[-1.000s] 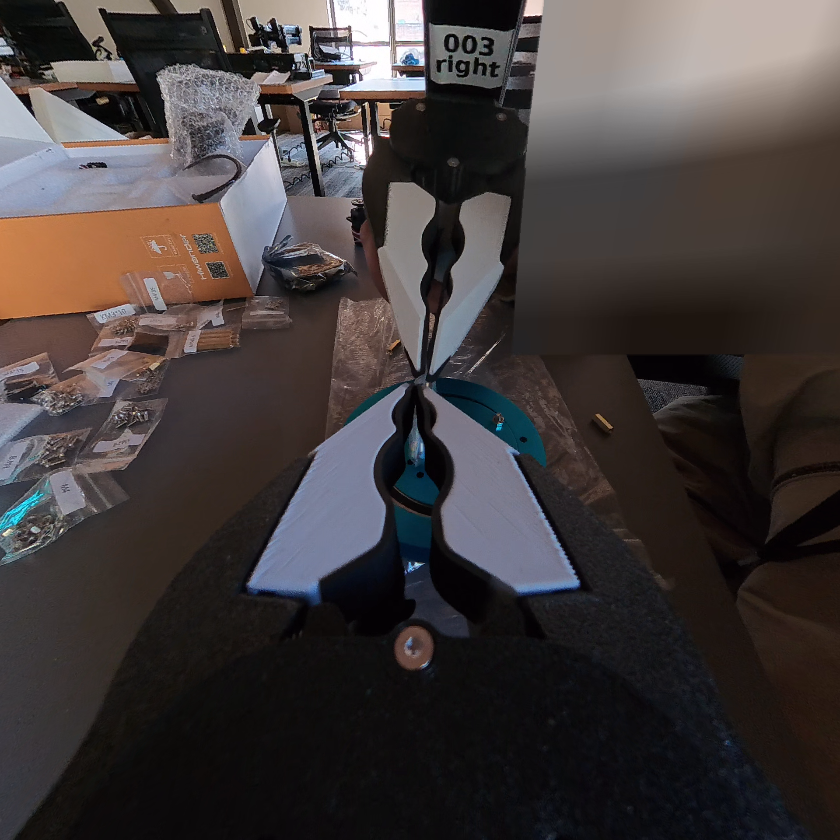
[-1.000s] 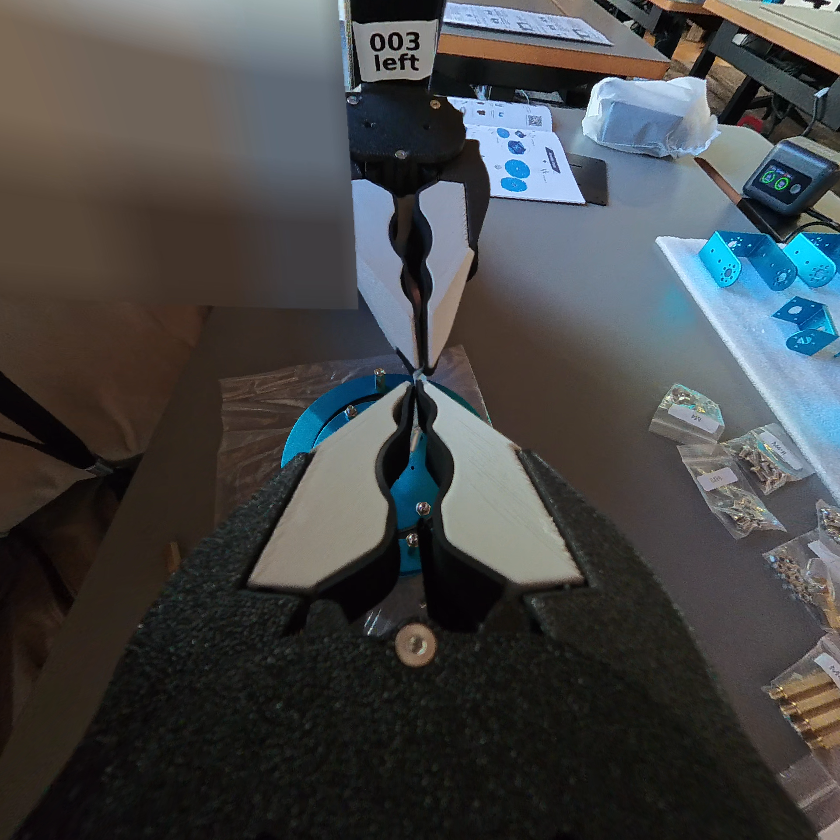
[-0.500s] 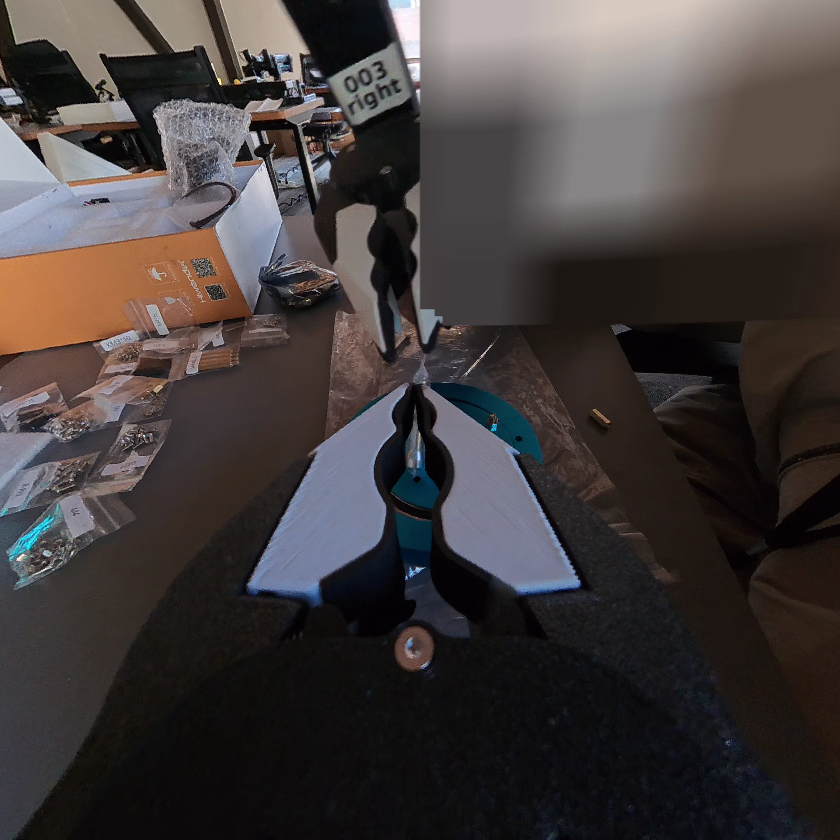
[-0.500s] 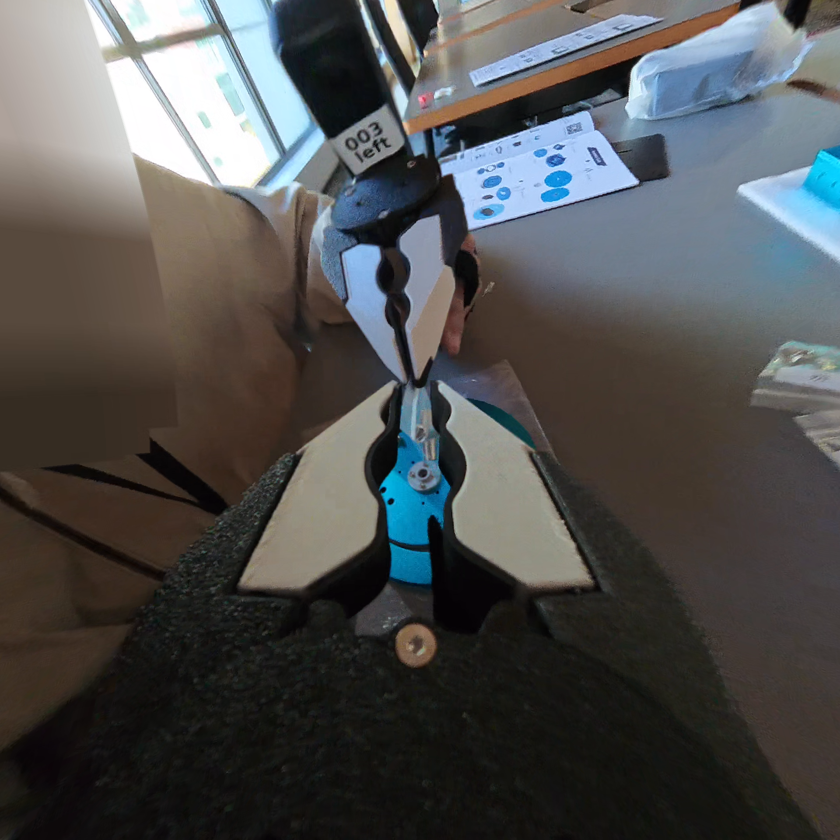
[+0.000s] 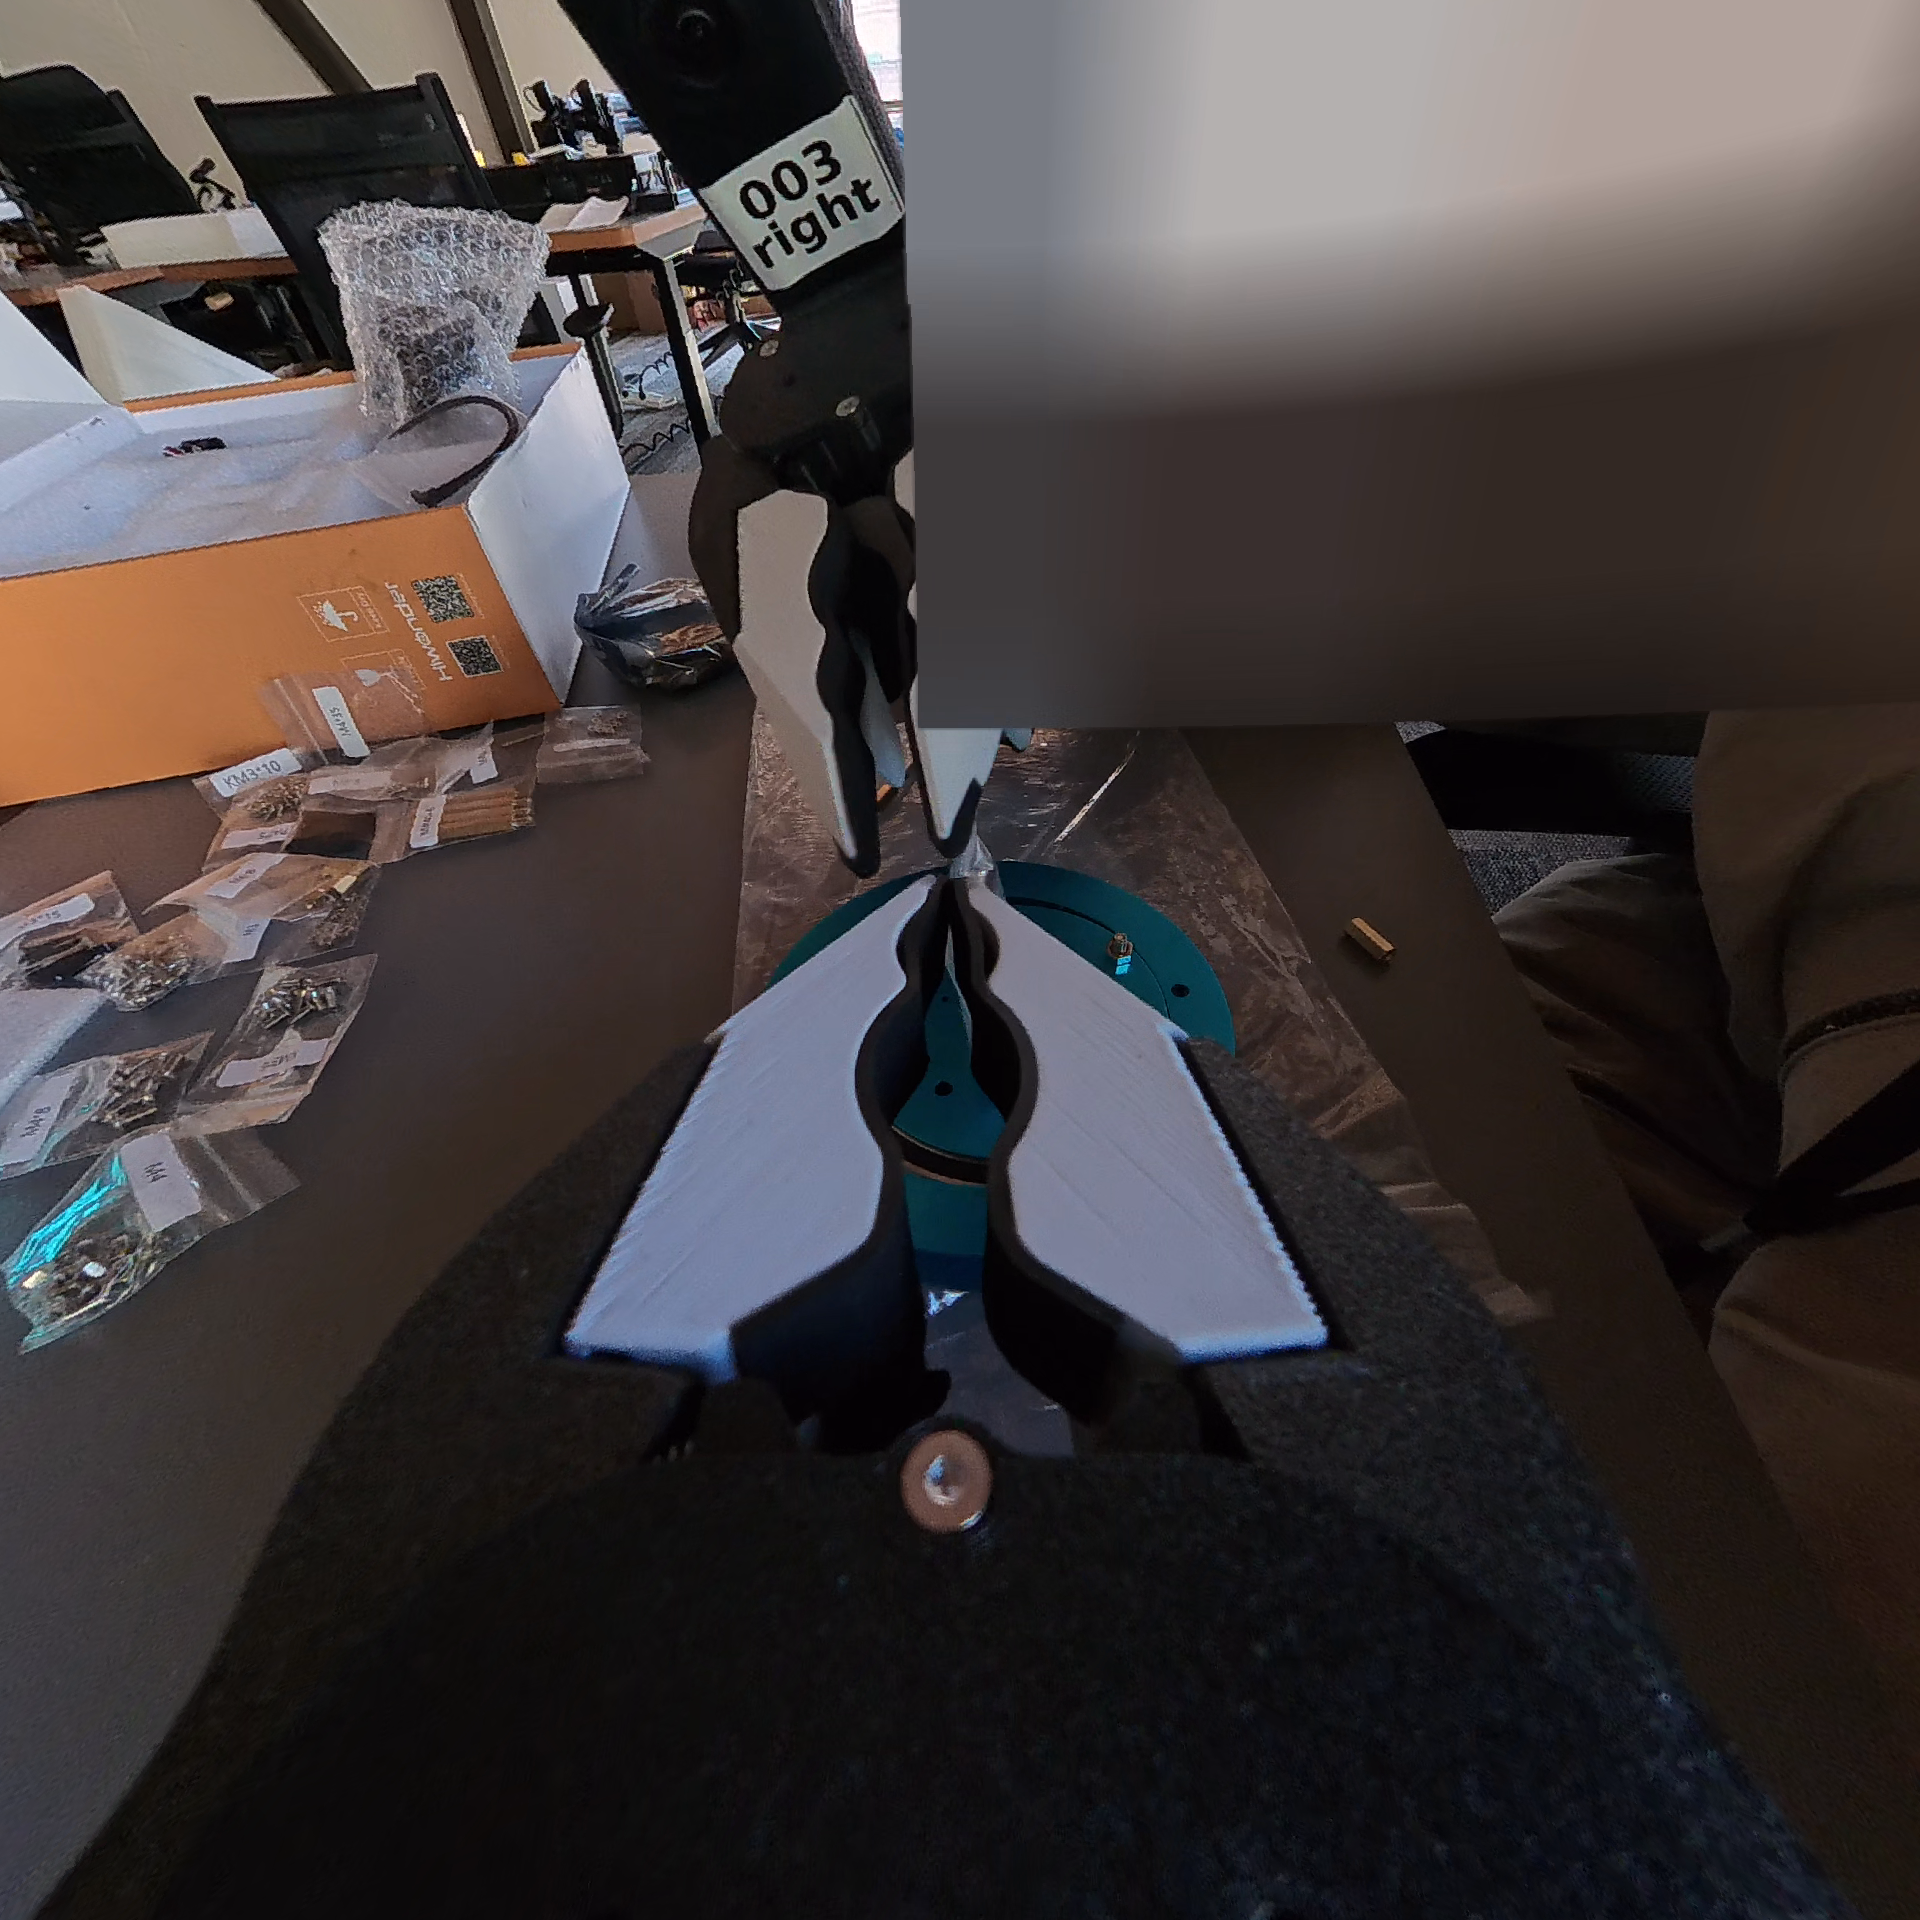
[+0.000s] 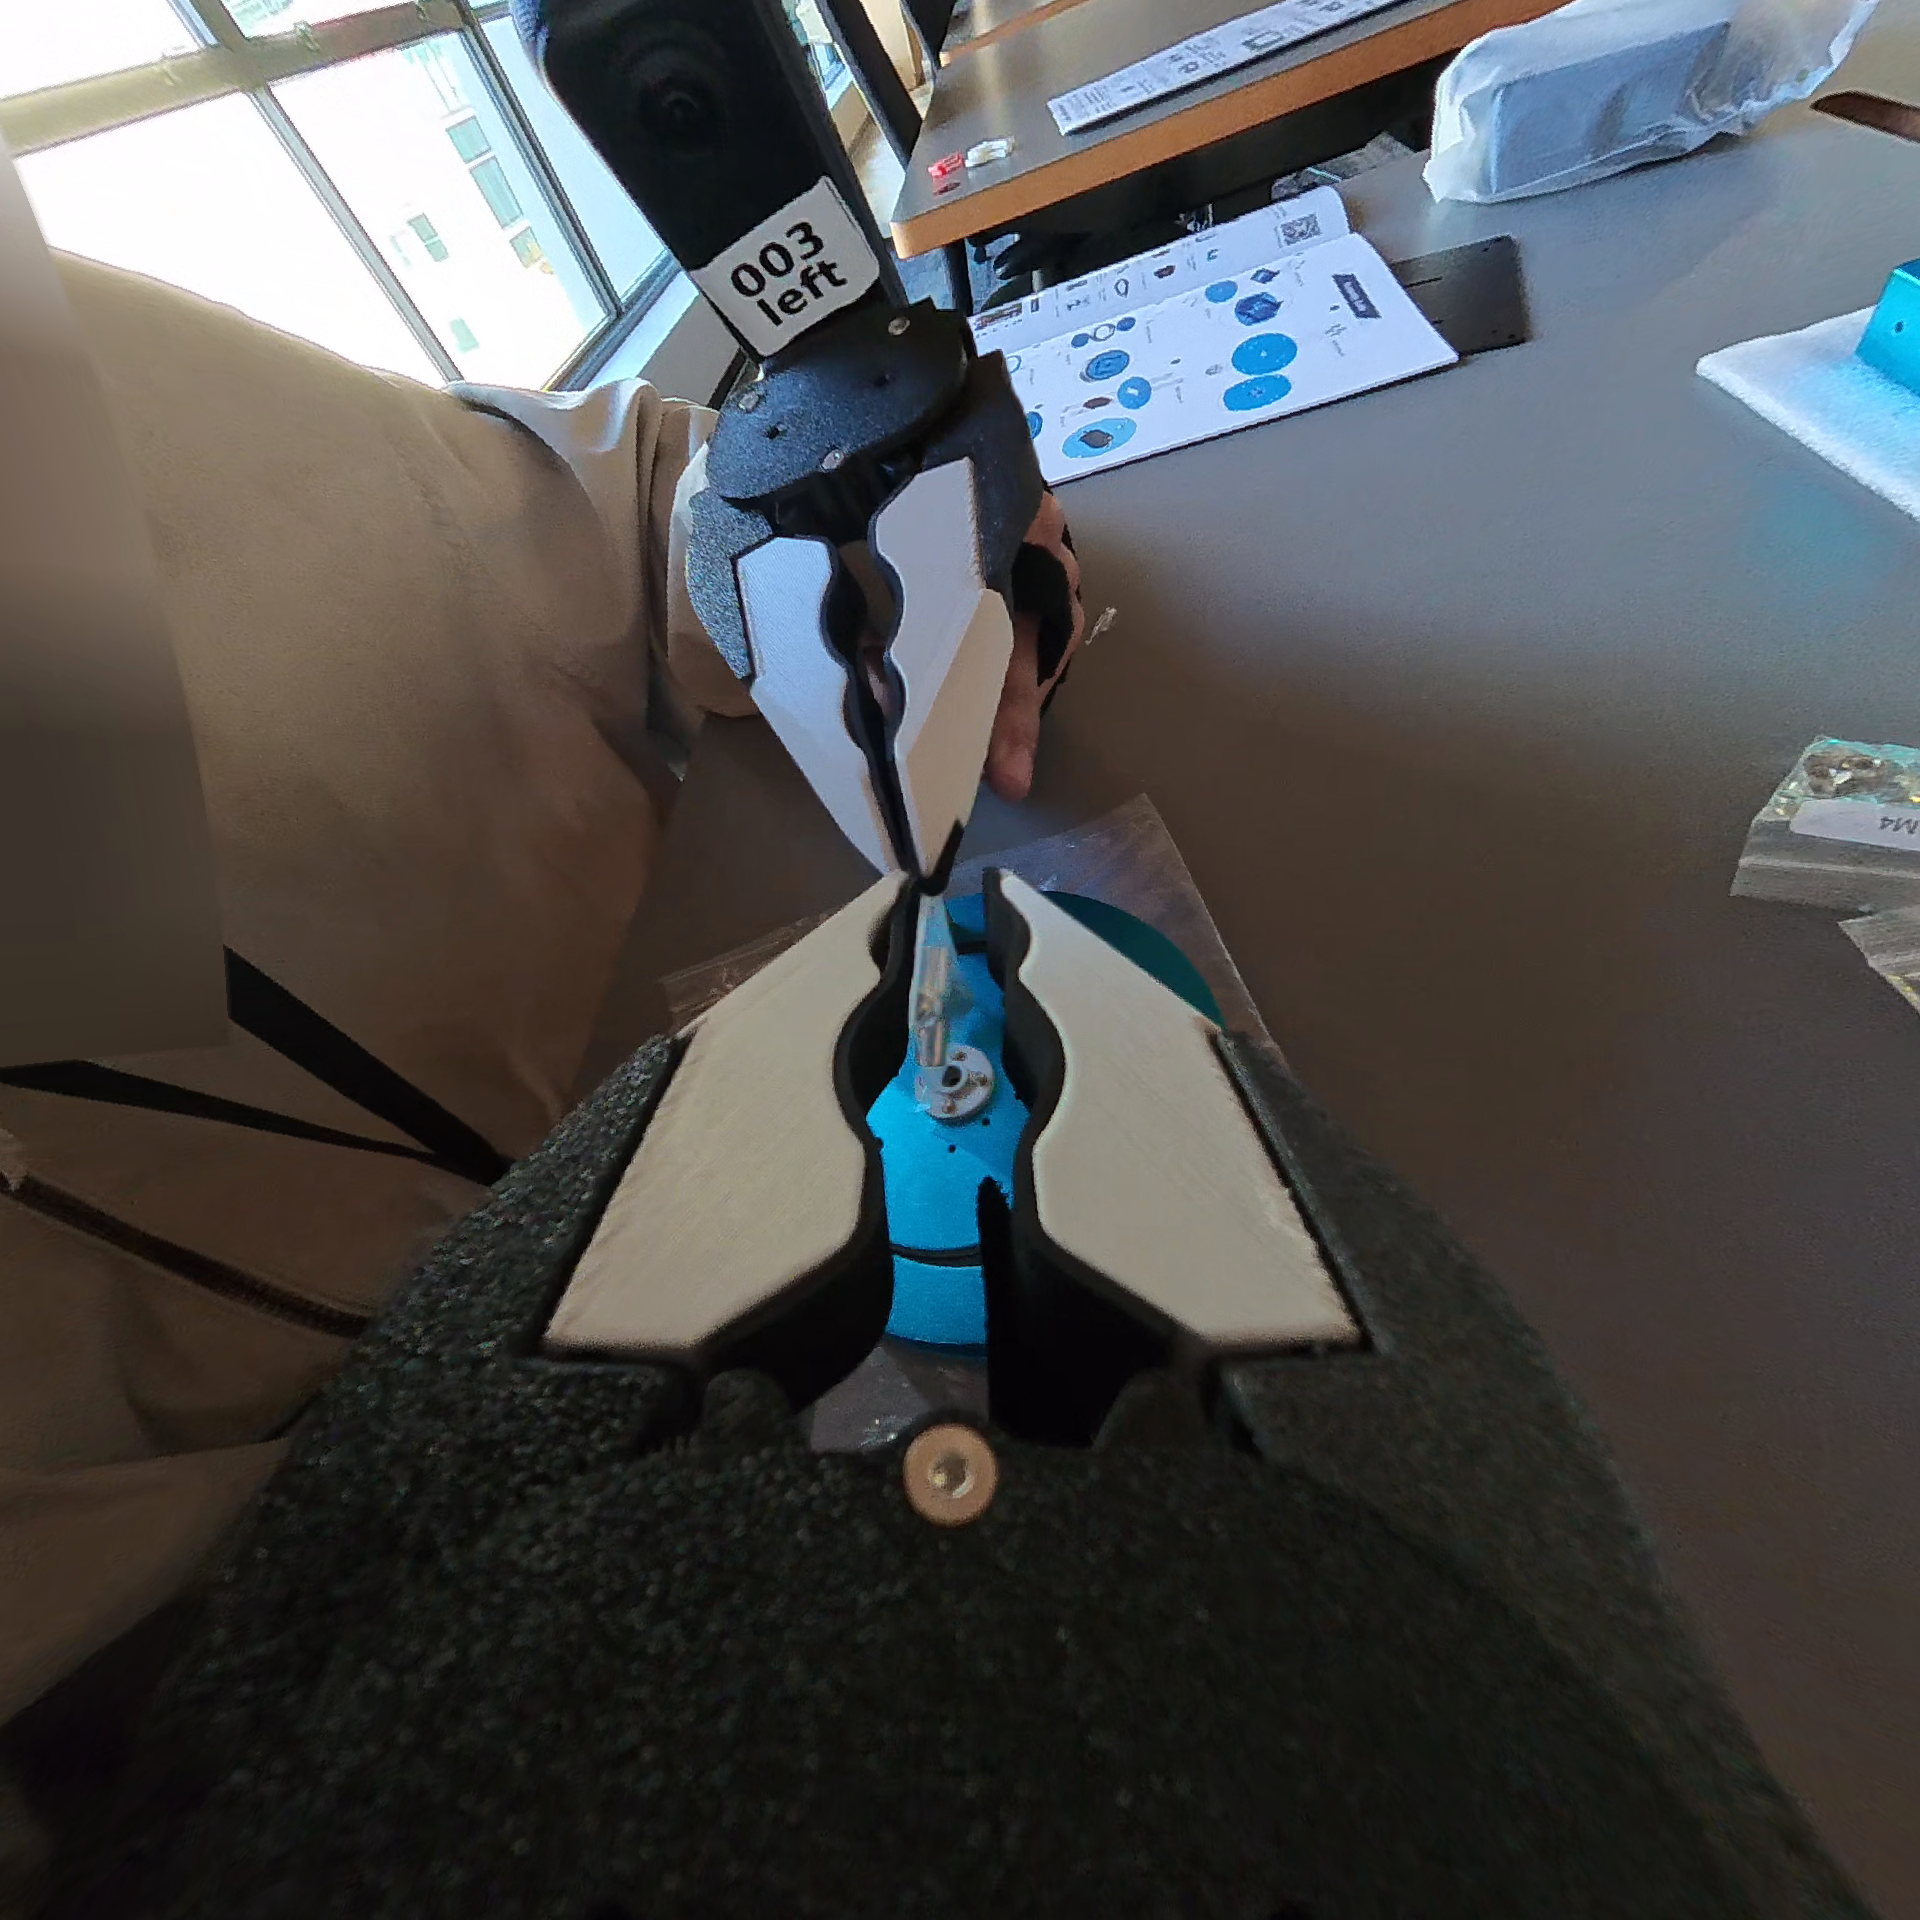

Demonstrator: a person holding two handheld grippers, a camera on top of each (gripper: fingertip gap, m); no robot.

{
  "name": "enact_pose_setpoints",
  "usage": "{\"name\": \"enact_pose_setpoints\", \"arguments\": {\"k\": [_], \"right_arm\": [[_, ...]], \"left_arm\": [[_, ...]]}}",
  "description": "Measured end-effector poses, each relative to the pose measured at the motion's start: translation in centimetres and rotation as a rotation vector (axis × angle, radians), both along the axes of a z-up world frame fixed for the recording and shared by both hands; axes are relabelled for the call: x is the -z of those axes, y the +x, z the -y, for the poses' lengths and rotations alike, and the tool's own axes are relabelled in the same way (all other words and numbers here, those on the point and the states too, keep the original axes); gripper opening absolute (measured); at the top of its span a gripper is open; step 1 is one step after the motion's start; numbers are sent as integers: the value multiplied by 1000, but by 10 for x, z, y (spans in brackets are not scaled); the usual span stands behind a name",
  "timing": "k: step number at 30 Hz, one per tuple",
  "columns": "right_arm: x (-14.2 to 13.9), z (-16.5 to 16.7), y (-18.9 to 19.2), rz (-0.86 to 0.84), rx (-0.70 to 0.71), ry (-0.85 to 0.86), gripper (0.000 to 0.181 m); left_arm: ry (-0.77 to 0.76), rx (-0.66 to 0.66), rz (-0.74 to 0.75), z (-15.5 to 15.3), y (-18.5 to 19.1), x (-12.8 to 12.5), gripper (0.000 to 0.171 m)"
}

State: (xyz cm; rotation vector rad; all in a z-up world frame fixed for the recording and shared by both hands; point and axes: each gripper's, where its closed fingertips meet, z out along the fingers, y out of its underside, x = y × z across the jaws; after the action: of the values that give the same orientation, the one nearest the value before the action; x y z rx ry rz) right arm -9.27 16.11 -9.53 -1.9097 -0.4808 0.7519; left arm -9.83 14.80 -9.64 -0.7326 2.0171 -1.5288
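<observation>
My left gripper (image 5: pixel 949 891) is shut on the top of a small clear bag (image 6: pixel 933 987) with a metal part in it. The bag hangs down over a blue round disc (image 6: pixel 935 1195). The disc lies on a clear plastic sheet (image 5: pixel 1299 987) on the dark table. My right gripper (image 6: pixel 951 883) is open a little, its tips on either side of the bag's top and not gripping it. It meets the left gripper (image 6: pixel 920 878) tip to tip. In the left wrist view the right gripper (image 5: pixel 906 847) comes down from above, tilted, and the disc (image 5: pixel 1091 914) shows behind my fingers.
An orange and white box (image 5: pixel 260 644) with bubble wrap (image 5: pixel 436 301) stands at the far left. Several small bags of screws (image 5: pixel 156 1039) lie in front of it. A brass standoff (image 5: pixel 1369 940) lies right of the disc. An instruction sheet (image 6: pixel 1247 353), white foam (image 6: pixel 1818 416) and a person's sleeve (image 6: pixel 364 727) show.
My right gripper has opened and let go of the bag, and it has tilted and swung round. My left gripper stays shut on the bag above the disc.
</observation>
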Motion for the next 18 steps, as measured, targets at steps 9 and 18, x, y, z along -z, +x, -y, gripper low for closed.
{"name": "enact_pose_setpoints", "arguments": {"k": [9, 18], "right_arm": [[2, -1, 1, 67, 15, 28, 10], [1, 0, 1, 240, 37, 121, 10]], "left_arm": [[-7, 2, -16, 0, 0, 1, 0], [-44, 14, -58, 1, 1, 1, 0]]}}
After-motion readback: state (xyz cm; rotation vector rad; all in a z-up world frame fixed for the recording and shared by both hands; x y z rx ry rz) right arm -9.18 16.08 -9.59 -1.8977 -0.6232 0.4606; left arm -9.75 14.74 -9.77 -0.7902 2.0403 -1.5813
